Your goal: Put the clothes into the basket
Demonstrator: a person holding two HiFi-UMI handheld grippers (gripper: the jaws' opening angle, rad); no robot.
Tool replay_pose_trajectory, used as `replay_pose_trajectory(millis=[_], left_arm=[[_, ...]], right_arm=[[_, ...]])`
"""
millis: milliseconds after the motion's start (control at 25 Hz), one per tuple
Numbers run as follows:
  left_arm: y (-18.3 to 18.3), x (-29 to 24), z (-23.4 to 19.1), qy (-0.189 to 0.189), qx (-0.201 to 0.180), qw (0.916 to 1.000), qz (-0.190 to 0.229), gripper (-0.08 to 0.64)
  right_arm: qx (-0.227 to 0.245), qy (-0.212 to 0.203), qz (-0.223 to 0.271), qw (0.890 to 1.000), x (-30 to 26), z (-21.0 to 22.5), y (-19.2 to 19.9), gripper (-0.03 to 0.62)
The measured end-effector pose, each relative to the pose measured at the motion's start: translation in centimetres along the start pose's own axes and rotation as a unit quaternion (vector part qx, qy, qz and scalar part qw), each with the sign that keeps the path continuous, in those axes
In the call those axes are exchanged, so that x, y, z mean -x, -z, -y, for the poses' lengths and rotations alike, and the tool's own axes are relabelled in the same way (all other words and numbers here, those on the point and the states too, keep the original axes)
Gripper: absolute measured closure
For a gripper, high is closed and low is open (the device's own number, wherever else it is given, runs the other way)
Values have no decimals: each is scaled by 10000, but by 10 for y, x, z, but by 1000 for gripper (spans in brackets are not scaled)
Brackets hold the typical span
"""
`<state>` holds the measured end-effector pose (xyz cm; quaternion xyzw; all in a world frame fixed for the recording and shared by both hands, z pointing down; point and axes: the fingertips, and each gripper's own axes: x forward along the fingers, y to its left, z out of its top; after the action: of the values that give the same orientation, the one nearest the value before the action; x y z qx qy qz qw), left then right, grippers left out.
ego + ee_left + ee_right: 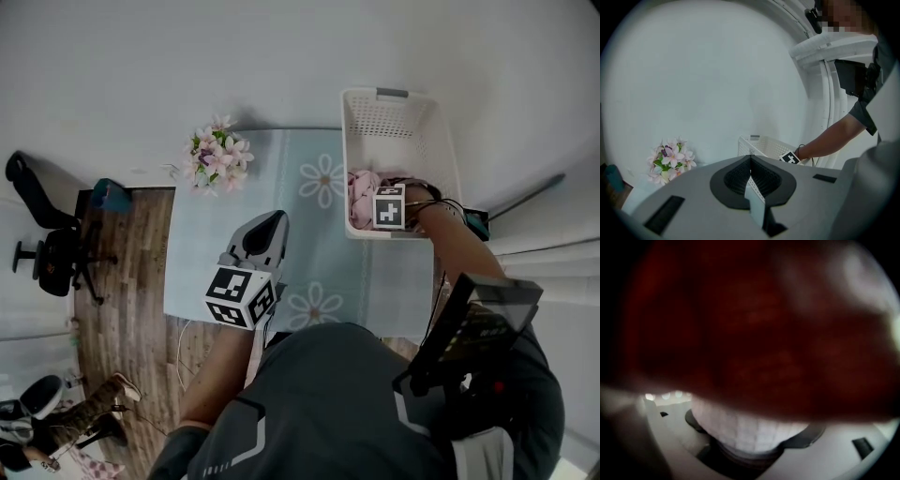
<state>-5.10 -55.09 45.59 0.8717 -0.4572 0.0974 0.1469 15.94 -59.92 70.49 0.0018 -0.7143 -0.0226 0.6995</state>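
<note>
A white lattice basket point(397, 127) stands at the table's far right, and pink clothes point(362, 192) lie in its near end. My right gripper point(387, 208) reaches down into the basket right over those clothes; only its marker cube shows in the head view. In the right gripper view, blurred reddish cloth point(754, 329) covers most of the picture close to the lens. Below it the jaws of the right gripper point(750, 427) stand wide apart, with white basket lattice point(745, 425) showing between them. My left gripper point(272, 223) hovers shut and empty over the table's middle, and its jaws point(751, 159) meet.
A light blue tablecloth point(309, 244) with flower prints covers the table. A pink flower bouquet point(217, 155) sits at its far left corner. Left of the table there is wooden floor with a black office chair point(52, 253) and a person's feet point(56, 422).
</note>
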Motion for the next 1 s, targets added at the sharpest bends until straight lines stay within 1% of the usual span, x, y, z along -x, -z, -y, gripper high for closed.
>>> replay_pose_trajectory(millis=[200, 280, 360, 480, 560, 640, 680, 760, 800, 880, 960, 1000], left_arm=[[1, 20, 7, -133, -104, 9998, 59, 551], [-2, 30, 9, -210, -160, 9996, 125, 551], [-5, 40, 11, -271, -191, 9992, 202, 551], [-5, 53, 15, -362, -194, 9988, 285, 551], [-5, 60, 21, -393, -182, 9985, 325, 551], [-6, 66, 29, -401, -171, 9983, 387, 551], [-6, 69, 34, -404, -160, 9981, 433, 551], [-8, 76, 42, -398, -104, 9976, 552, 551], [-10, 79, 46, -374, -69, 9974, 609, 551], [-12, 83, 59, -278, -46, 9973, 677, 551], [-14, 85, 75, -151, -81, 9973, 717, 551], [-15, 86, 84, -86, -93, 9972, 742, 551]], right_arm=[[-2, 123, 78, 9999, 1, 0, 4, 209], [-72, 141, 122, 9998, 6, 1, 5, 199], [-312, 165, 209, 9992, 17, 7, 7, 187], [-768, 214, 519, 9955, 41, 15, 5, 187], [-877, 352, 743, 9927, 64, 19, 2, 187], [-844, 675, 966, 9894, 92, 24, 1, 187], [-827, 885, 1121, 9863, 109, 27, -2, 187], [-888, 1236, 1542, 9762, 143, 31, -9, 187], [-962, 1388, 1776, 9695, 161, 31, -13, 187], [-1101, 1773, 2209, 9527, 196, 29, -18, 187], [-1164, 2118, 2537, 9366, 229, 20, -21, 187], [-1199, 2221, 2676, 9299, 243, 13, -22, 187]])
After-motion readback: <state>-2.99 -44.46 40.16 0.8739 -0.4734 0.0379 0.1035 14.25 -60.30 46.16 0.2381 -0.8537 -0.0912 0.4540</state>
